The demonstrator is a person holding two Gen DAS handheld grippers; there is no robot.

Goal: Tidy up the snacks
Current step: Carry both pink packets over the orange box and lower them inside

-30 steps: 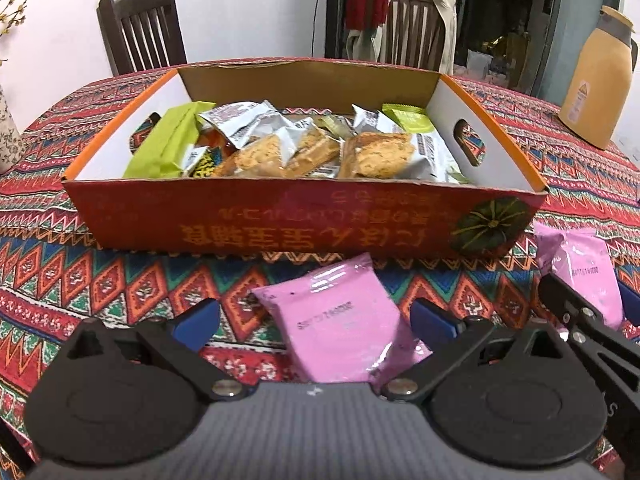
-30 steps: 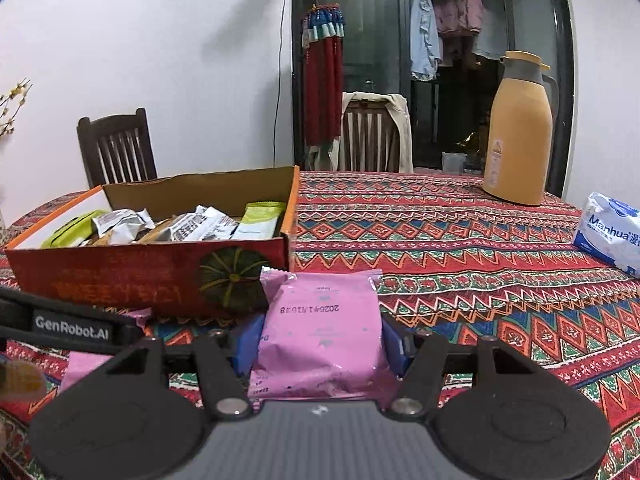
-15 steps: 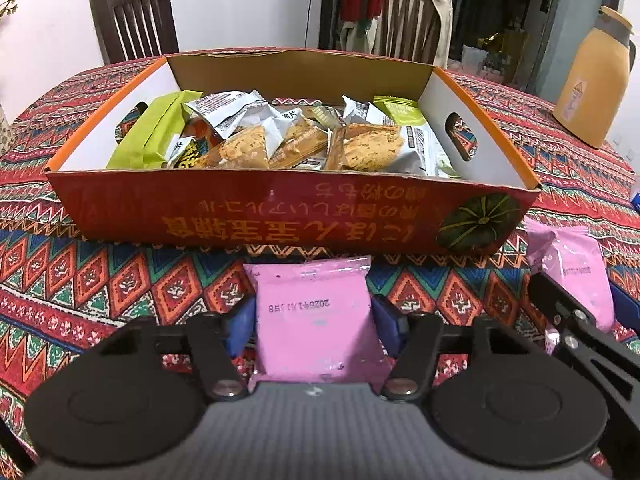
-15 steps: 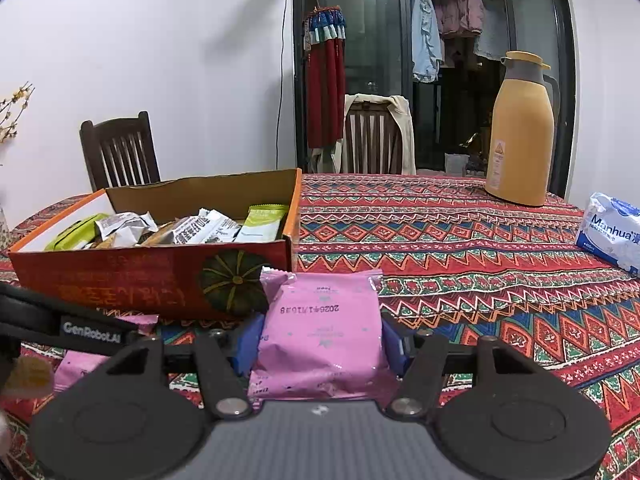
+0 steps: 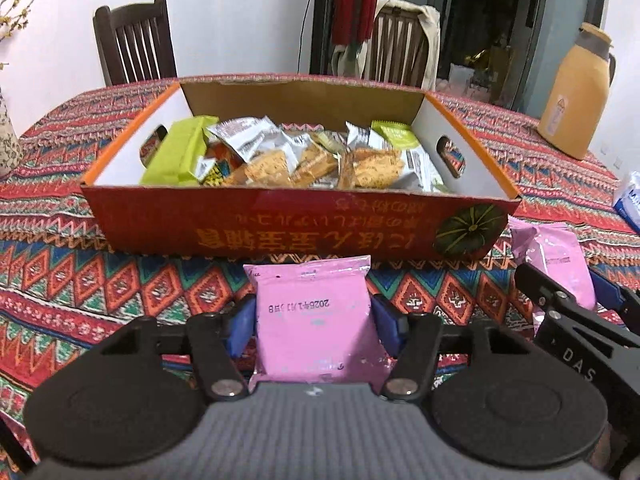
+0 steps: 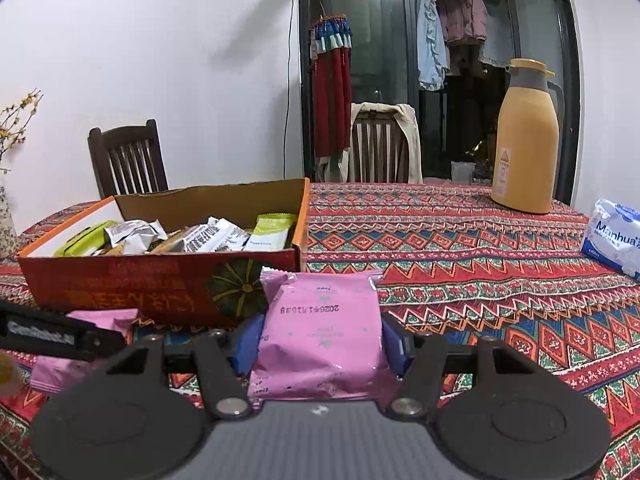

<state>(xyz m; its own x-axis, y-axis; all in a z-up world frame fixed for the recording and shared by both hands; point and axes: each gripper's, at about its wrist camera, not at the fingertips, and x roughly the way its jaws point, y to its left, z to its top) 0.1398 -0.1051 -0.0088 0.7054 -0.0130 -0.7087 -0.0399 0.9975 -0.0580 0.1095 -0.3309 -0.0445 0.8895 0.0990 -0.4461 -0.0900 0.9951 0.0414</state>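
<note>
An orange cardboard box [image 5: 304, 228] holding several snack packets stands on the patterned tablecloth; it also shows in the right wrist view [image 6: 120, 292]. My left gripper [image 5: 314, 320] is shut on a pink snack packet [image 5: 316, 320], held just before the box's front wall. My right gripper [image 6: 320, 336] is shut on a second pink packet [image 6: 320, 336], held near the box's right front corner. That packet and the right gripper also show at the right of the left wrist view [image 5: 556, 268]. The left gripper's packet shows low at the left of the right wrist view [image 6: 76, 360].
A tan thermos jug [image 6: 524, 140] stands at the table's far right. A blue and white tissue pack [image 6: 616, 236] lies at the right edge. Two wooden chairs [image 6: 128, 160] stand behind the table. A vase [image 5: 6, 140] is at the left edge.
My left gripper closed on the pink packet and lifted it, with the box now seen a little farther off. My right gripper rose slightly with its packet.
</note>
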